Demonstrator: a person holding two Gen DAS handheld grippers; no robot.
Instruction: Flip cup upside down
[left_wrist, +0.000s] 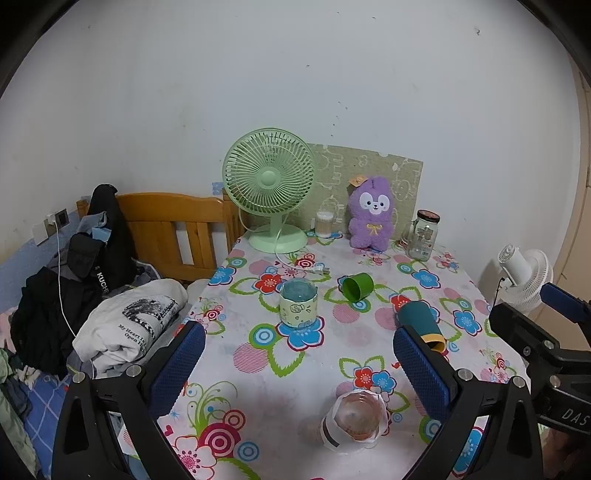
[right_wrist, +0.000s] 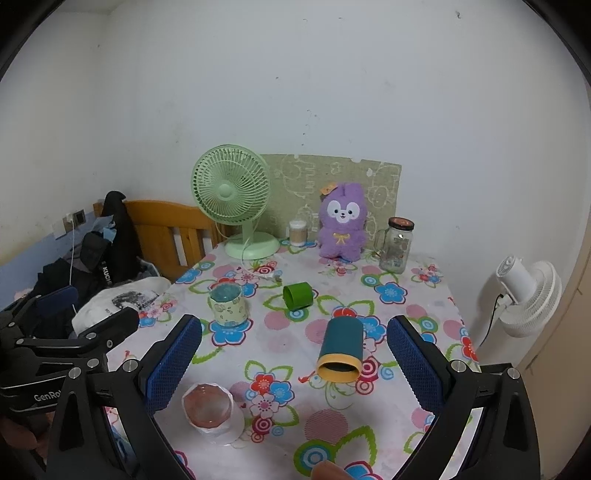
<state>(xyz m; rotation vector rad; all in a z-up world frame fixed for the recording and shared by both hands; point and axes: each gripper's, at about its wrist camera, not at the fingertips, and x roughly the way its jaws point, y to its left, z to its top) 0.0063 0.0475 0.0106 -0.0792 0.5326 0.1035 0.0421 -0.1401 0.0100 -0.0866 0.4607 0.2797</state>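
Four cups on the flowered counter (right_wrist: 424, 295): a teal cup with a yellow rim (right_wrist: 340, 349) lying on its side, mouth toward the camera; a small green cup (right_wrist: 297, 294) also on its side farther back; a pale patterned cup (right_wrist: 225, 304) standing to the left; a pinkish see-through cup (right_wrist: 210, 408) standing nearest. Not clear from the task line which cup is meant; judging by aim, probably the teal one, lined up between the fingers of the right hand-held gripper (right_wrist: 295, 363).

Right hand-held gripper: fingers wide apart, nothing between them, hanging above the counter short of the teal cup. Left hand-held gripper (left_wrist: 299, 362): likewise spread wide and empty, the pinkish cup (left_wrist: 356, 417) below and between its fingers.

For a clean approach: come in low along the cup's length, pads to either side of the teal body rather than the flared yellow rim. Close gently, since a cup lying on its side will likely roll if nudged off-centre. Lift clear before turning, then set the mouth flat down. Keep wide of the green cup behind and the pinkish cup to the left.
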